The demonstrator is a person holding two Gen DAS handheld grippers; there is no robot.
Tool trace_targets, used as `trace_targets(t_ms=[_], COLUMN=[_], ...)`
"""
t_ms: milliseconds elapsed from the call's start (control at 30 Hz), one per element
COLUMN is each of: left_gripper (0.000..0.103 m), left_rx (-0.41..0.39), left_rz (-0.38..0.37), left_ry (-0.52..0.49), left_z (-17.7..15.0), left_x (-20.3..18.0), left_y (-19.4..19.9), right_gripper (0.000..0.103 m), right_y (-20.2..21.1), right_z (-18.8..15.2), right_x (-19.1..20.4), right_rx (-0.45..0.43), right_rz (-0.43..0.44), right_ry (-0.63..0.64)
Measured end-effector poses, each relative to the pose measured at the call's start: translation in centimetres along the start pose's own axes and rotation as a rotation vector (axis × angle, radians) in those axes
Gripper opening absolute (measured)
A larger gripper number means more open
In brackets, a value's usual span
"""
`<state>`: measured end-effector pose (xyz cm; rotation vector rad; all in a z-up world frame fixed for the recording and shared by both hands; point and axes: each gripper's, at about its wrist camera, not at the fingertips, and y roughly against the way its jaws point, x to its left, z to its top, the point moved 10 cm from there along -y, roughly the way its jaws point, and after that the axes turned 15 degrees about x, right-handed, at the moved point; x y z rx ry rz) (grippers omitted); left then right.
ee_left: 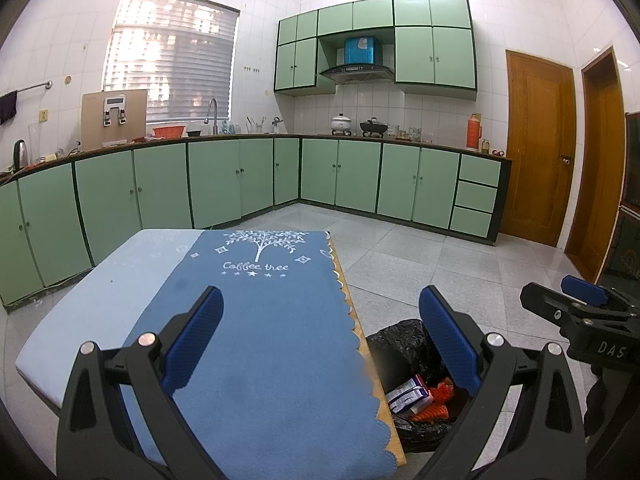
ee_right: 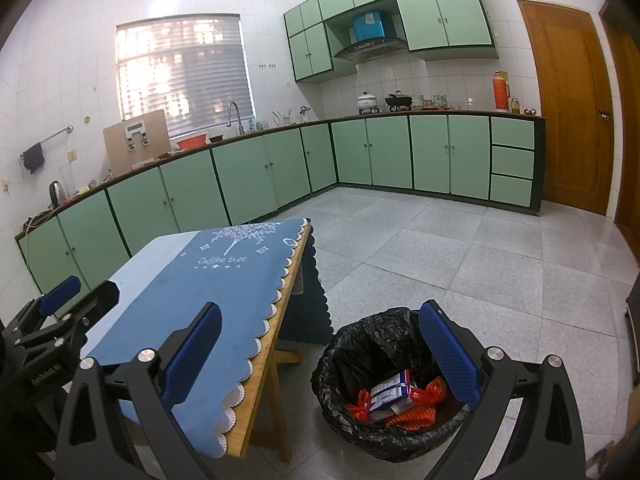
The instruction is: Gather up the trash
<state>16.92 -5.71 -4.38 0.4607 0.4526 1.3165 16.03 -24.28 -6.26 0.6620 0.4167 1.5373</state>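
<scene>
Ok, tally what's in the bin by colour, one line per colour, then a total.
Inside the black-lined bin beside the table:
White and purple carton: 1
Orange wrappers: 2, one on the left, one on the right, though they may be one crumpled piece
Total: 3

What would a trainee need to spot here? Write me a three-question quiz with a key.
1. True or false: the left tool is holding a piece of trash.
2. Multiple choice: the trash bin with the black liner stands (A) on the table, (B) on the floor beside the table, (C) on the kitchen counter.
3. Fill in: lying in the bin with the orange wrappers is a white and purple ____.

Key
1. False; its jaws are open and nothing is between them. The right tool is open and bare too.
2. B.
3. Carton.
</scene>
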Motion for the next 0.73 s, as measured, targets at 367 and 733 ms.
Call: trace_targets(t_ms=[367,733], left_gripper=[0.095,0.095], left_rx=[-0.001,-0.001], left_rz=[0.003,0.005], left_ry=[0.001,-0.001], left_z=[-0.05,-0.13], left_x=[0.16,-0.01], left_y=[-0.08,-0.13], right_gripper=[0.097,0.097], right_y=[-0.03,-0.18], right_z=[0.0,0.1], right_x=[-0.03,-0.14], right_rx=[0.0,0.0], right_rz=[0.0,0.001], right_ry=[0.001,-0.001])
